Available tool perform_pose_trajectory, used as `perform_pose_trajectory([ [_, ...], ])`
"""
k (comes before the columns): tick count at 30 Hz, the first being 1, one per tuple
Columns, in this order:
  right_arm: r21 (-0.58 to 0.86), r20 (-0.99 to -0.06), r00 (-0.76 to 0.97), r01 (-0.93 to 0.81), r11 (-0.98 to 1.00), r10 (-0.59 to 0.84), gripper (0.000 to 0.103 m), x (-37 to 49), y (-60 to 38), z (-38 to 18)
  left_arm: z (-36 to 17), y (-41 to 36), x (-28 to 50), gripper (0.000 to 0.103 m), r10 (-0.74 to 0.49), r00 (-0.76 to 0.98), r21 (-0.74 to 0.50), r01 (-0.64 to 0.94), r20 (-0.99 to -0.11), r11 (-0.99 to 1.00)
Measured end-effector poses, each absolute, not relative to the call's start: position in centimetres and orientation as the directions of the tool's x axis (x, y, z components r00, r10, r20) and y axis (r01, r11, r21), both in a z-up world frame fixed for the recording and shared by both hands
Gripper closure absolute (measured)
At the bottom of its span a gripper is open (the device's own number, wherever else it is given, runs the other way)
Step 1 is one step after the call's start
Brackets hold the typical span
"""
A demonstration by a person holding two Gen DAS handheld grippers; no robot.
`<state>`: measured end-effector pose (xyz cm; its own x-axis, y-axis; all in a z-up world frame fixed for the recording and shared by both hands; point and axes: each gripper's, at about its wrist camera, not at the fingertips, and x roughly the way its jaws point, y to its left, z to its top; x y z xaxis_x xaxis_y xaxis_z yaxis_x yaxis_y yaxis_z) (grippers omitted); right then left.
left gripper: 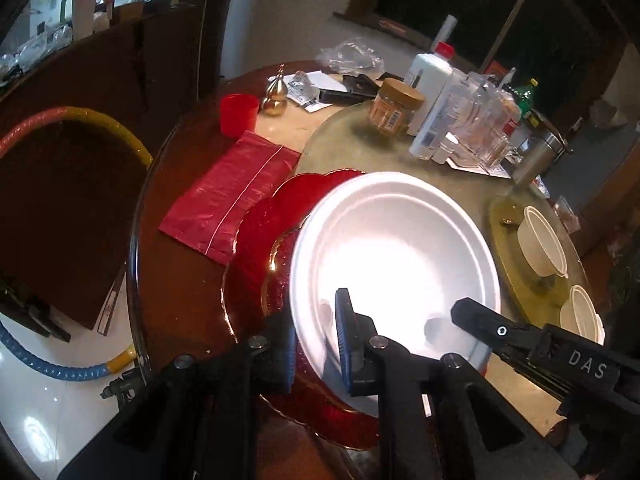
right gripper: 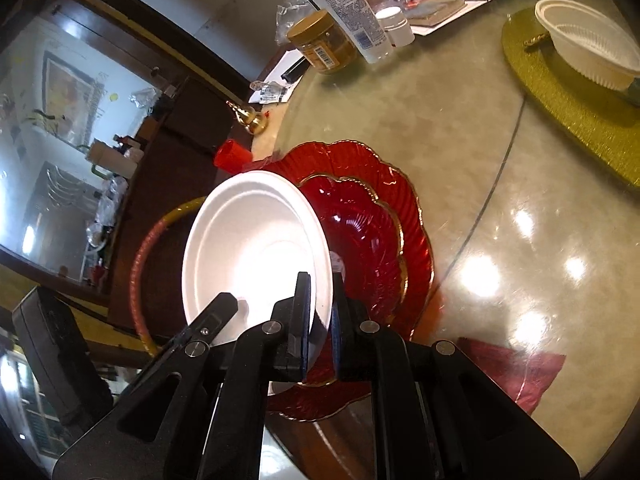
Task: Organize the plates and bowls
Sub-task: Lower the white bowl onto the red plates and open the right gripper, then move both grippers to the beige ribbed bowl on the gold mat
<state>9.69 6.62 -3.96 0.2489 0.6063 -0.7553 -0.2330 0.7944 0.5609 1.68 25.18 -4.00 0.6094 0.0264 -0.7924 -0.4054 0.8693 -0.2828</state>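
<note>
Two grippers, the left gripper [left gripper: 316, 340] and right gripper [right gripper: 320, 316], each pinch the rim of the white bowl [left gripper: 394, 256], holding it tilted just above the stacked red plates [right gripper: 384, 232], apparently to nest it there.

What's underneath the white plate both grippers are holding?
Under the white plate lie two stacked red glass plates, smaller on larger. Their covered parts cannot be seen.
</note>
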Motion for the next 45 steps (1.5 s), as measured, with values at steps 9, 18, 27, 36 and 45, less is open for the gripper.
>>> perform_pose_trajectory([
  [9, 0.471, -0.799, 0.288, -0.248, 0.847, 0.529, 0.078, 10.0, 6.8, -3.9, -3.9, 26.0, 1.5, 0.038, 0.033, 0.616, -0.299, -0.427, -0.787, 0.853],
  [18, 0.497, -0.686, 0.458, -0.273, 0.824, 0.565, 0.046, 8.2, 3.3, -0.1, -0.4, 25.2, -0.5, 0.023, 0.123, 0.727, -0.308, -0.430, -0.676, 0.849],
  [27, 0.710, -0.546, 0.521, -0.127, 0.692, 0.656, 0.031, 7.6, -6.6, 0.2, 2.8, 20.1, 0.3, 0.019, 0.042, 0.804, -0.308, -0.275, -0.593, 0.911],
  [36, 0.767, -0.553, 0.546, 0.039, 0.640, 0.629, 0.031, 6.7, -17.3, -1.8, 1.4, 12.0, 5.2, 0.019, -0.182, 0.711, -0.359, -0.105, -0.679, 0.928],
  [45, 0.768, -0.575, 0.671, 0.244, 0.593, 0.469, 0.031, 4.2, -30.1, -1.7, -1.6, 1.3, 11.2, 0.019, -0.399, 0.522, -0.440, 0.050, -0.754, 0.897],
])
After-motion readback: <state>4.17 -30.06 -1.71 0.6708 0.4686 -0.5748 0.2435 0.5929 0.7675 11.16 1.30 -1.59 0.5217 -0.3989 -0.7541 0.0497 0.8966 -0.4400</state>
